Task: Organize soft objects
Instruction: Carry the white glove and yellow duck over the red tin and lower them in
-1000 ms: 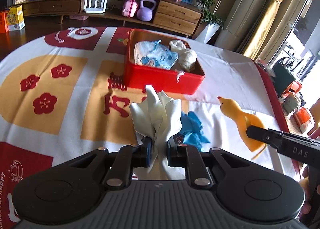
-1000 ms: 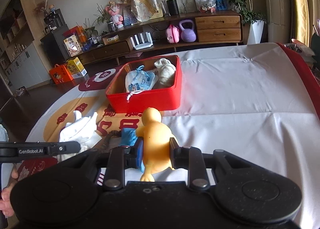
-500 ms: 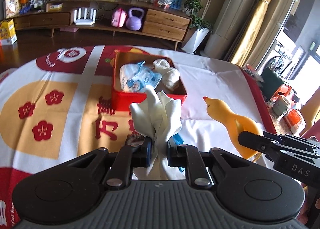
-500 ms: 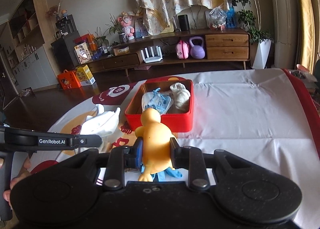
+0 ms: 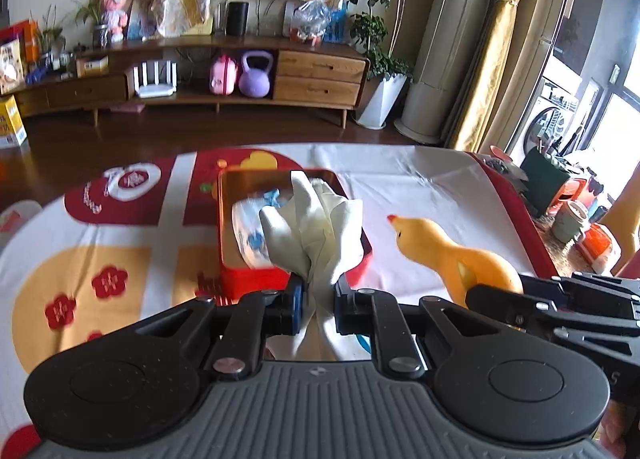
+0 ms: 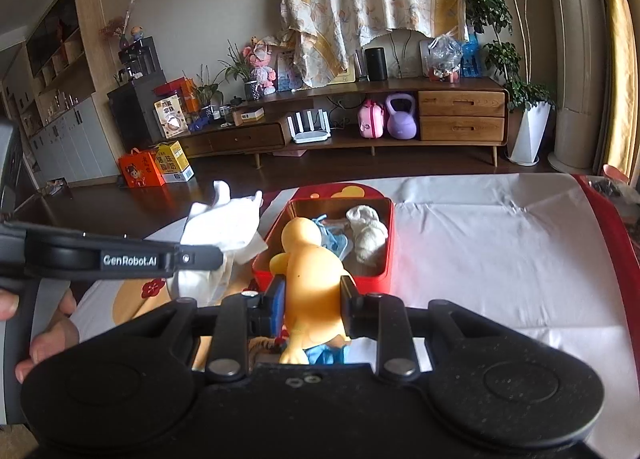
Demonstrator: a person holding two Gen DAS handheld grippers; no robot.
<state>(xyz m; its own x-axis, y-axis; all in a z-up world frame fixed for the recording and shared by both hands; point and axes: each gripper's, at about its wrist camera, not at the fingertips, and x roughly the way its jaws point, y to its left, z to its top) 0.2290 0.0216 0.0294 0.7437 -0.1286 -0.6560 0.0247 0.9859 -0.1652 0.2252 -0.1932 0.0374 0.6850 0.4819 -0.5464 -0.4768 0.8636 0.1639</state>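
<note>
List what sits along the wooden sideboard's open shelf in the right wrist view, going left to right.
White router → pink case → purple kettlebell → two wooden drawers.

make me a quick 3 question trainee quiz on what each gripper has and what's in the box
1. True or false: the left gripper is shut on the white cloth.
2. What does the right gripper hold? A) blue glove B) yellow duck C) sock
3. Name one thing already inside the red box.

Key: 1. True. 2. B, the yellow duck. 3. The cream sock, or the white and blue cloth beside it.
</note>
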